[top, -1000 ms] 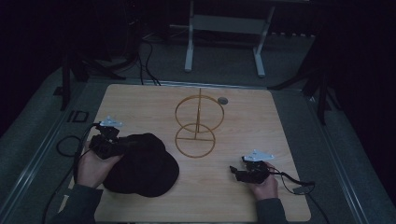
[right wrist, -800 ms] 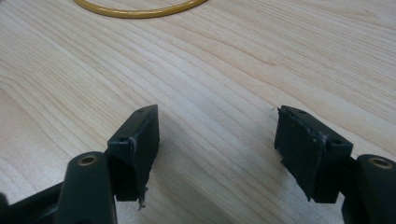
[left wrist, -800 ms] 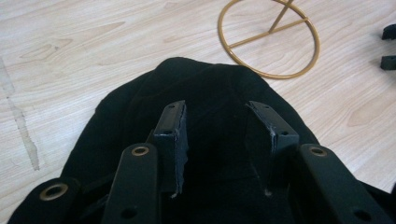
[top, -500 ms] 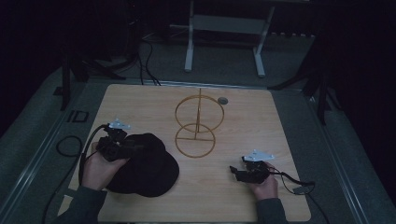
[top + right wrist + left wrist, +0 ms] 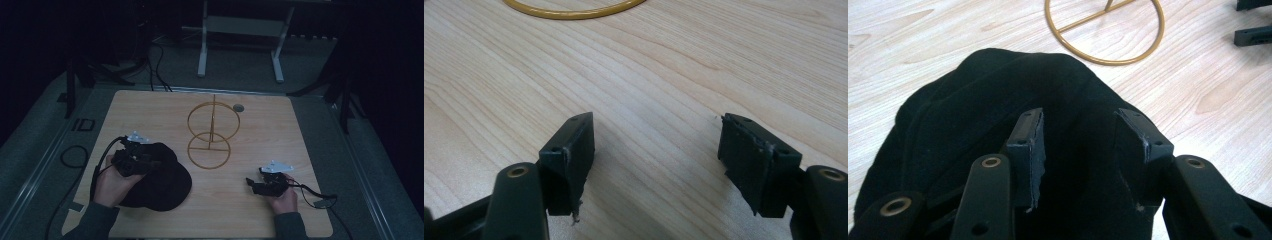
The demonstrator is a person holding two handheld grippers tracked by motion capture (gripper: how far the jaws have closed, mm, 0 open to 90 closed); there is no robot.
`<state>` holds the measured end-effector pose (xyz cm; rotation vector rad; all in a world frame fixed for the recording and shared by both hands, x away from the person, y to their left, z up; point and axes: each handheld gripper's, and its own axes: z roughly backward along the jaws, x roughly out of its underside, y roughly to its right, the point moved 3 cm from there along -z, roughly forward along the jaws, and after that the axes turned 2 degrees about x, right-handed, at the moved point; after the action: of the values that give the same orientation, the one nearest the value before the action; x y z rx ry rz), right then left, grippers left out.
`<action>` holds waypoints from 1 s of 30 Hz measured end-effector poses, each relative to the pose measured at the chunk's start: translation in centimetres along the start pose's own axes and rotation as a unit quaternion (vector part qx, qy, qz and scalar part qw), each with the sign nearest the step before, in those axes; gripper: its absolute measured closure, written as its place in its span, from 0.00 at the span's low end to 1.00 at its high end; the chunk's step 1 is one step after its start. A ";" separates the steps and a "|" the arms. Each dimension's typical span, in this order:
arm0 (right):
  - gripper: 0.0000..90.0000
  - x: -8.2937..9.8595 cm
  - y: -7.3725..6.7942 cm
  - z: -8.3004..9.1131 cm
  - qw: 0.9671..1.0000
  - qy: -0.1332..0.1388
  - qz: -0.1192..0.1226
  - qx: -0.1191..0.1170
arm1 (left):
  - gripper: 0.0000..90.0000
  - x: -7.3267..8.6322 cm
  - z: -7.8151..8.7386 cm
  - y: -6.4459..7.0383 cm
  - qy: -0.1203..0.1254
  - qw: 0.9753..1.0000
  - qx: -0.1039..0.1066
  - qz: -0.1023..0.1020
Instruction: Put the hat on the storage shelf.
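A black cap (image 5: pixel 162 186) lies on the wooden table (image 5: pixel 280 130) at the front left. My left gripper (image 5: pixel 150 160) is over the cap's far left part, held in a hand. In the left gripper view its jaws stand apart over the cap (image 5: pixel 963 105), and the left gripper (image 5: pixel 1080 125) is open with dark fabric between and below the pads. My right gripper (image 5: pixel 251 184) rests low at the front right. It is open over bare wood (image 5: pixel 656 130), holding nothing. A gold wire stand (image 5: pixel 211 134) rises at the table's middle.
The stand's base ring (image 5: pixel 1105 37) lies just beyond the cap, and its edge (image 5: pixel 574 10) is ahead of the right gripper. A small grey round object (image 5: pixel 239 107) sits near the far edge. Cables trail off both grippers. Dark floor and a metal frame (image 5: pixel 240 30) lie beyond.
My left gripper has slid to the right, farther onto the cap. The right gripper and the stand have stayed where they were.
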<state>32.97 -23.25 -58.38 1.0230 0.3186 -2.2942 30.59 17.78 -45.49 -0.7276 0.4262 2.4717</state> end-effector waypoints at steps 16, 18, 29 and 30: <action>0.34 0.0 0.0 0.0 1.000 0.000 0.000 0.000 | 0.50 -0.1 -2.1 1.9 -0.026 0.999 0.007 -0.017; 0.34 0.0 0.0 0.0 1.000 0.000 0.000 0.000 | 0.48 0.0 -2.4 2.1 -0.031 0.999 0.009 -0.021; 0.34 0.0 0.0 0.0 1.000 0.000 0.000 0.000 | 0.36 0.6 -4.4 3.0 -0.070 0.996 0.014 -0.051; 0.34 0.0 0.0 0.0 1.000 0.000 0.001 0.000 | 0.35 0.7 -4.7 3.0 -0.075 0.996 0.015 -0.053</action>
<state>32.97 -23.26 -58.38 1.0217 0.3183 -2.2935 30.29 13.59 -49.19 -0.5332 0.3589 2.3949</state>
